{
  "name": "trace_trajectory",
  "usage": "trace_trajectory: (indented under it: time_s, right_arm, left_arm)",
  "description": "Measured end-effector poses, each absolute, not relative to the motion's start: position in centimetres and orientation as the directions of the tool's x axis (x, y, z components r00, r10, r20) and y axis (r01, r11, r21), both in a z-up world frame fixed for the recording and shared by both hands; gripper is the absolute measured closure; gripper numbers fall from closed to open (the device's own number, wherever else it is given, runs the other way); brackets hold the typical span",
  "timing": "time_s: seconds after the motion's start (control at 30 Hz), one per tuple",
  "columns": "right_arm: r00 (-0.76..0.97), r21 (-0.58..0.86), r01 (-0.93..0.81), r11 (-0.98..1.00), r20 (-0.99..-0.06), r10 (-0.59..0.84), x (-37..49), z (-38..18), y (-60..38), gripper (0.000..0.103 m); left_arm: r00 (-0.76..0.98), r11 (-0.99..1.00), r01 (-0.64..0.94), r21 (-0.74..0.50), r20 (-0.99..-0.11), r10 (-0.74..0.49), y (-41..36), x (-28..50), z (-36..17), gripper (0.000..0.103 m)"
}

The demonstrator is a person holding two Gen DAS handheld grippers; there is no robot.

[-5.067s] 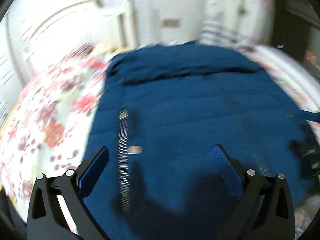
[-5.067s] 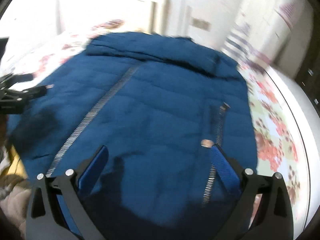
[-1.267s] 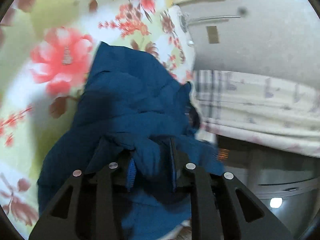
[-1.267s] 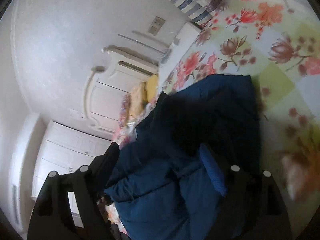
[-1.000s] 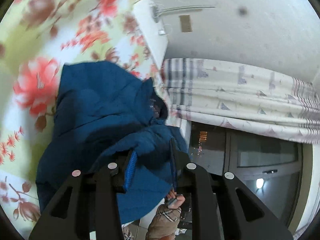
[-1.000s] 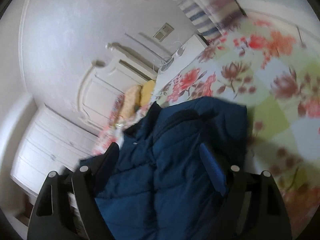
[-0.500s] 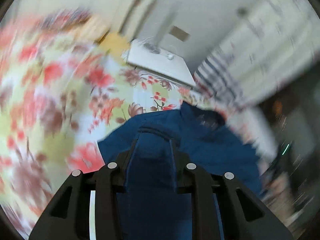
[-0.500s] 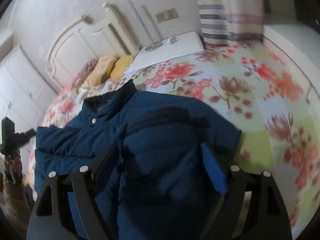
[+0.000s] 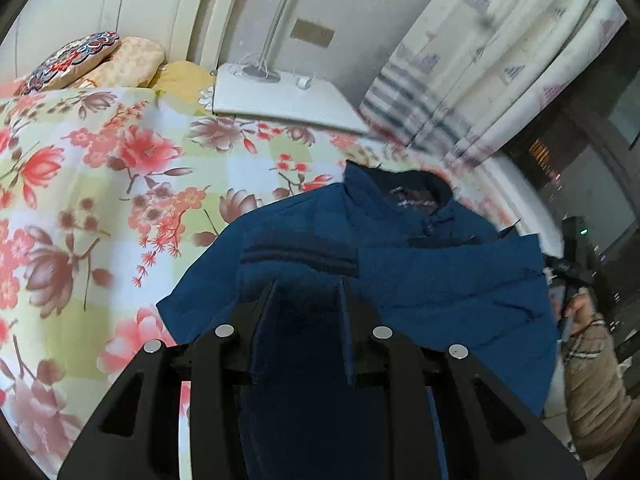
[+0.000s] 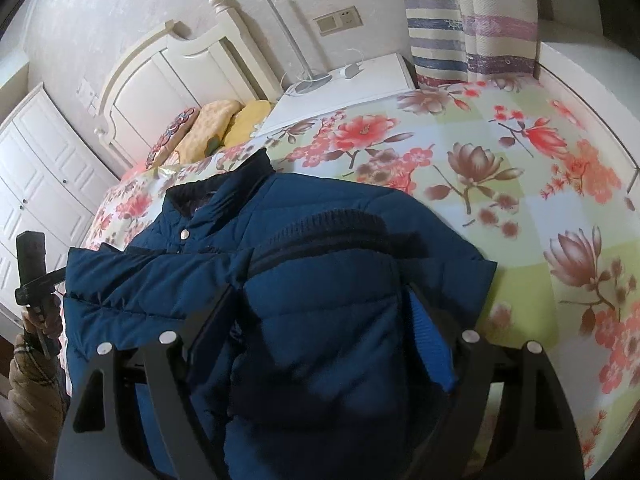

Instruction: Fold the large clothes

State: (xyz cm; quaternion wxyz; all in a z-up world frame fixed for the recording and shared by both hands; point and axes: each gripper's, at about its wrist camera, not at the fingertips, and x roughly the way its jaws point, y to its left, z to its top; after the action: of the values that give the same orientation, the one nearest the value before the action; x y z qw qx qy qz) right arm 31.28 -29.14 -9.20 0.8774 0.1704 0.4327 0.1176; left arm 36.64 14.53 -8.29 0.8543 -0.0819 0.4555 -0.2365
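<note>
black left gripper point(image 9: 306, 292), silver screws, tan plaid-cuffed sleeve point(image 9: 588, 384)

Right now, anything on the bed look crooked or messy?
The dark blue quilted jacket lies bunched, not flat: a ribbed-cuff sleeve is folded across its front and the collar sits skewed on the floral bedspread. Nothing looks damaged.

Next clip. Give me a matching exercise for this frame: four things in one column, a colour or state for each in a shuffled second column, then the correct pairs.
Things:
1. jacket
2. bedspread
3. left hand-held gripper
4. nightstand

Colour or state:
A. white
B. closed on blue fabric
C. navy blue, quilted
D. floral, red and brown blooms

Pairs: 1-C, 2-D, 3-B, 4-A
</note>
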Motion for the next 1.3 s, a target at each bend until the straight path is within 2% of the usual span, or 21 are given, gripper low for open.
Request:
trace_trajectory:
  time_s: [0.13, 0.27, 0.3, 0.33, 0.37, 0.4, 0.53, 0.57, 0.6, 0.63, 0.7, 0.77, 0.83, 1.0, 1.07, 1.1, 1.13, 1.17, 1.23, 1.3]
  right_arm:
    - [0.602, 0.393, -0.057, 0.918, -0.720, 0.345, 31.2, -9.2, -29.0, 0.021]
    - [0.603, 0.398, -0.058, 0.916, -0.717, 0.350, 31.0, -9.4, -29.1, 0.021]
    - [0.605, 0.401, -0.058, 0.914, -0.715, 0.352, 31.0, -9.4, -29.1, 0.021]
    - [0.605, 0.404, -0.058, 0.913, -0.713, 0.354, 30.9, -9.5, -29.1, 0.021]
    - [0.606, 0.406, -0.057, 0.912, -0.712, 0.355, 30.9, -9.6, -29.2, 0.021]
    - [0.606, 0.409, -0.055, 0.911, -0.711, 0.356, 30.9, -9.7, -29.2, 0.021]
    - [0.604, 0.405, -0.055, 0.913, -0.715, 0.353, 30.7, -9.7, -29.2, 0.021]
    - [0.602, 0.403, -0.056, 0.913, -0.716, 0.353, 30.7, -9.7, -29.2, 0.021]
    - [0.601, 0.403, -0.058, 0.913, -0.717, 0.354, 30.6, -9.8, -29.2, 0.021]
    - [0.599, 0.405, -0.059, 0.912, -0.717, 0.357, 30.6, -9.8, -29.2, 0.021]
    - [0.596, 0.411, -0.059, 0.910, -0.716, 0.362, 30.6, -9.9, -29.3, 0.021]
    - [0.592, 0.412, -0.060, 0.909, -0.719, 0.365, 30.8, -9.9, -29.2, 0.021]
    - [0.590, 0.406, -0.061, 0.912, -0.722, 0.361, 30.8, -9.9, -29.1, 0.021]
    - [0.594, 0.394, -0.063, 0.917, -0.724, 0.352, 30.8, -9.7, -29.1, 0.021]
    - [0.598, 0.388, -0.067, 0.919, -0.722, 0.348, 30.6, -9.5, -29.1, 0.022]
    - [0.601, 0.380, -0.072, 0.922, -0.721, 0.344, 30.5, -9.3, -29.1, 0.025]
    - [0.606, 0.370, -0.079, 0.926, -0.719, 0.339, 30.4, -9.2, -29.0, 0.032]
    - [0.618, 0.354, -0.089, 0.931, -0.713, 0.331, 30.1, -8.9, -28.9, 0.039]
    - [0.656, 0.322, -0.103, 0.941, -0.689, 0.308, 29.3, -8.0, -28.7, 0.081]
    - [0.695, 0.300, -0.127, 0.946, -0.653, 0.300, 27.8, -6.8, -28.3, 0.091]
  left_arm:
    - [0.414, 0.900, 0.316, -0.300, -0.810, -0.415, 13.2, 37.9, -10.2, 0.086]
    - [0.444, 0.905, 0.366, -0.216, -0.814, -0.374, 12.3, 37.3, -10.8, 0.085]
    - [0.437, 0.901, 0.369, -0.227, -0.813, -0.384, 12.6, 37.4, -10.8, 0.084]
    - [0.416, 0.892, 0.371, -0.258, -0.813, -0.408, 13.0, 37.8, -10.8, 0.076]
    - [0.401, 0.886, 0.353, -0.301, -0.807, -0.434, 13.6, 38.1, -10.8, 0.073]
    - [0.407, 0.875, 0.329, -0.356, -0.783, -0.471, 14.5, 38.1, -10.6, 0.073]
    - [0.470, 0.894, 0.336, -0.298, -0.770, -0.433, 14.8, 37.0, -9.7, 0.072]
    - [0.471, 0.887, 0.335, -0.317, -0.759, -0.449, 15.3, 37.0, -9.4, 0.066]
    - [0.465, 0.877, 0.335, -0.344, -0.750, -0.471, 15.7, 37.0, -9.1, 0.023]
    - [0.446, 0.851, 0.340, -0.400, -0.728, -0.520, 16.5, 37.1, -9.0, 0.004]
    - [0.404, 0.804, 0.344, -0.485, -0.697, -0.593, 17.4, 37.4, -9.2, 0.004]
    - [0.372, 0.776, 0.386, -0.499, -0.686, -0.626, 16.7, 37.4, -9.2, 0.004]
    - [0.380, 0.800, 0.397, -0.450, -0.713, -0.590, 15.4, 37.4, -9.3, 0.004]
    - [0.345, 0.862, 0.310, -0.401, -0.798, -0.495, 13.8, 39.4, -11.8, 0.004]
    - [0.352, 0.870, 0.308, -0.384, -0.804, -0.480, 13.2, 39.6, -12.3, 0.006]
    - [0.367, 0.872, 0.316, -0.373, -0.800, -0.475, 13.1, 39.5, -12.3, 0.012]
    - [0.388, 0.873, 0.327, -0.363, -0.791, -0.474, 13.0, 39.3, -12.0, 0.025]
    - [0.411, 0.880, 0.326, -0.345, -0.786, -0.461, 13.0, 39.0, -11.7, 0.034]
    - [0.472, 0.893, 0.325, -0.312, -0.765, -0.439, 13.5, 38.1, -10.6, 0.073]
    - [0.522, 0.888, 0.356, -0.292, -0.726, -0.448, 13.7, 36.4, -9.1, 0.085]
